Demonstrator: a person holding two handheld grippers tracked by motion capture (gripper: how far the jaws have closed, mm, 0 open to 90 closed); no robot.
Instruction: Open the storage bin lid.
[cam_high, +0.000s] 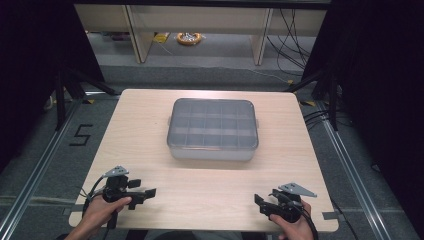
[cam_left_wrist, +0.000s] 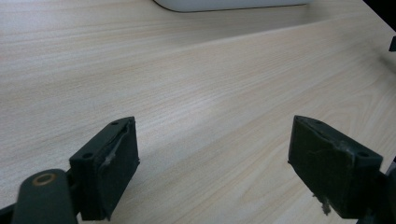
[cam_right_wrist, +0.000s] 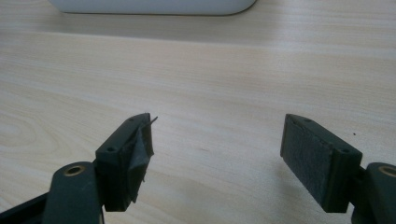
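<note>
A grey translucent compartment box (cam_high: 213, 129) with its lid down lies at the middle of the light wooden table (cam_high: 150, 120). My left gripper (cam_high: 150, 192) rests near the front left corner, held by a hand, jaws open with only bare wood between them (cam_left_wrist: 212, 163). My right gripper (cam_high: 258, 201) sits near the front right corner, also open and empty (cam_right_wrist: 217, 158). The box's white lower edge (cam_left_wrist: 224, 4) lies at the top of the left gripper view, and the box's edge (cam_right_wrist: 154, 6) also crosses the top of the right gripper view.
Black stands and cables flank the table on both sides. Behind it stand pale wooden furniture legs (cam_high: 140, 35) and a yellow ring-shaped object (cam_high: 189, 38) on the floor. A floor marking "5" (cam_high: 81, 135) lies left of the table.
</note>
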